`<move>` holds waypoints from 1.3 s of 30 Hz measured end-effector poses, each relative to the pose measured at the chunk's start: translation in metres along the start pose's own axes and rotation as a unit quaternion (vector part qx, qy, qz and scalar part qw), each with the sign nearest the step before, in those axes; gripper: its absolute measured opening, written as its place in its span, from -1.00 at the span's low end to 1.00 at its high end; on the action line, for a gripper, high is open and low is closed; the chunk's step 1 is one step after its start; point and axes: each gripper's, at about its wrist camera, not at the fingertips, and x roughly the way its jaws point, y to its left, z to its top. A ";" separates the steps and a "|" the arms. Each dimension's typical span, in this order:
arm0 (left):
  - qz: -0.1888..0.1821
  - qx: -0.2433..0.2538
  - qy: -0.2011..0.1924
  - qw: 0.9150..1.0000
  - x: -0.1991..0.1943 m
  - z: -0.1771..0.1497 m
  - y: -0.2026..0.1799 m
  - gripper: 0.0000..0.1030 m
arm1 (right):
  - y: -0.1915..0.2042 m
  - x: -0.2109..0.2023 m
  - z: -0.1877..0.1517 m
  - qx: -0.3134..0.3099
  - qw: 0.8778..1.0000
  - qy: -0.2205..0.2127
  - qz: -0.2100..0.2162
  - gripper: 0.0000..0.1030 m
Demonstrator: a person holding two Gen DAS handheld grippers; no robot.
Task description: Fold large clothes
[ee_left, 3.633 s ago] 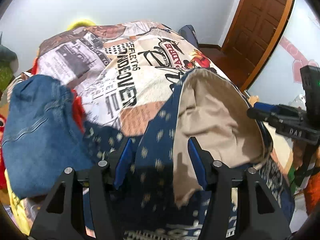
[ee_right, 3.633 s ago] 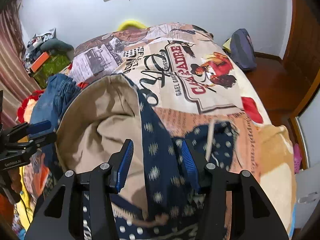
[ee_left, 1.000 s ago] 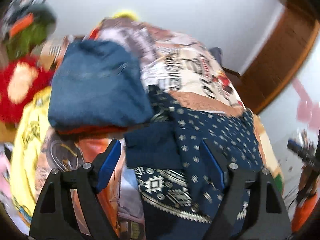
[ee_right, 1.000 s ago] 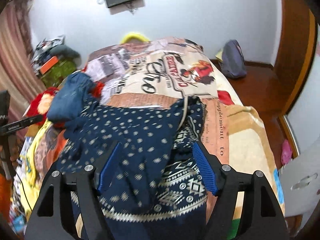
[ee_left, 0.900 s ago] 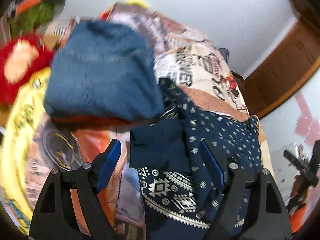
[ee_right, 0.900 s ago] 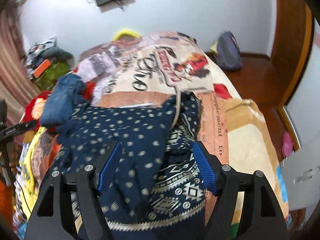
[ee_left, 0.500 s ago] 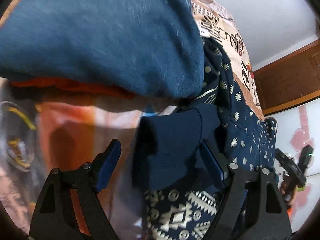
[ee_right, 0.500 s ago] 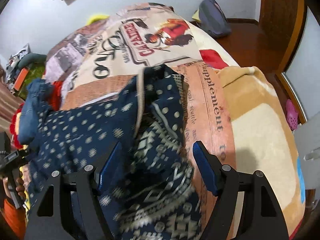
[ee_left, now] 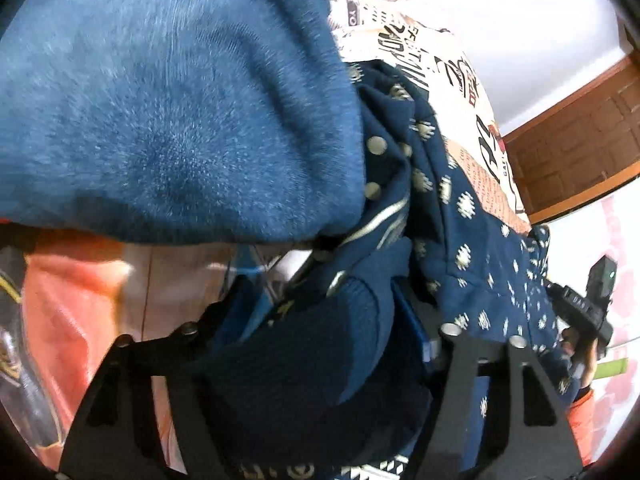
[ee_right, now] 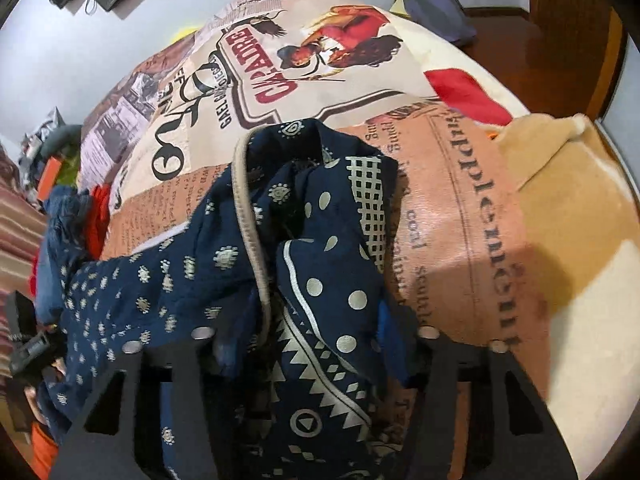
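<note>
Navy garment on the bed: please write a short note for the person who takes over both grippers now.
Left gripper: jaws apart, around the plain navy cuff, not closed.
Right gripper: jaws apart, around bunched fabric at the garment's other end.
The garment lies spread across the bed, one edge beside the folded jeans.
Done: garment laid flat.
Left: close both grippers and probably fold the ends inward, then finish folding.

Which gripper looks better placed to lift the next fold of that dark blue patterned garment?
Probably the right gripper: the garment's loose edge lies between its fingers on open blanket. The left gripper is crowded by the jeans.
</note>
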 end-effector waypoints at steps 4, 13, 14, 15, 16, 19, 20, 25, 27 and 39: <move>0.034 0.034 -0.012 0.999 -0.014 -0.008 -0.015 -0.19 | 0.005 -0.018 -0.004 -0.003 1.000 -0.018 0.000 -0.72; 0.049 0.125 -0.060 0.989 -0.060 -0.025 -0.072 -0.69 | 0.038 -0.093 -0.009 -0.054 0.994 -0.094 0.027 -0.77; 0.051 0.134 -0.074 0.987 -0.069 -0.025 -0.079 -0.69 | 0.045 -0.103 -0.010 -0.066 0.992 -0.103 0.025 -0.77; 0.048 0.139 -0.086 0.985 -0.080 -0.024 -0.081 -0.70 | 0.051 -0.108 -0.009 -0.074 0.991 -0.110 0.024 -0.77; 0.041 0.144 -0.102 0.984 -0.093 -0.022 -0.088 -0.70 | 0.055 -0.114 -0.009 -0.080 0.990 -0.116 0.025 -0.77; 0.033 0.149 -0.135 0.979 -0.121 -0.013 -0.099 -0.71 | 0.068 -0.126 -0.006 -0.097 0.986 -0.135 0.024 -0.77; 0.032 0.152 -0.146 0.977 -0.130 -0.010 -0.103 -0.71 | 0.072 -0.130 -0.004 -0.102 0.984 -0.142 0.023 -0.77; 0.054 0.173 -0.187 0.965 -0.154 0.010 -0.109 -0.71 | 0.081 -0.132 0.014 -0.105 0.980 -0.165 0.026 -0.78; 0.064 0.169 -0.193 0.964 -0.152 0.023 -0.107 -0.71 | 0.084 -0.127 0.025 -0.101 0.980 -0.170 0.027 -0.78; 0.131 0.137 -0.126 0.974 -0.050 0.098 -0.060 -0.69 | 0.081 -0.022 0.086 -0.092 0.989 -0.112 -0.022 -0.77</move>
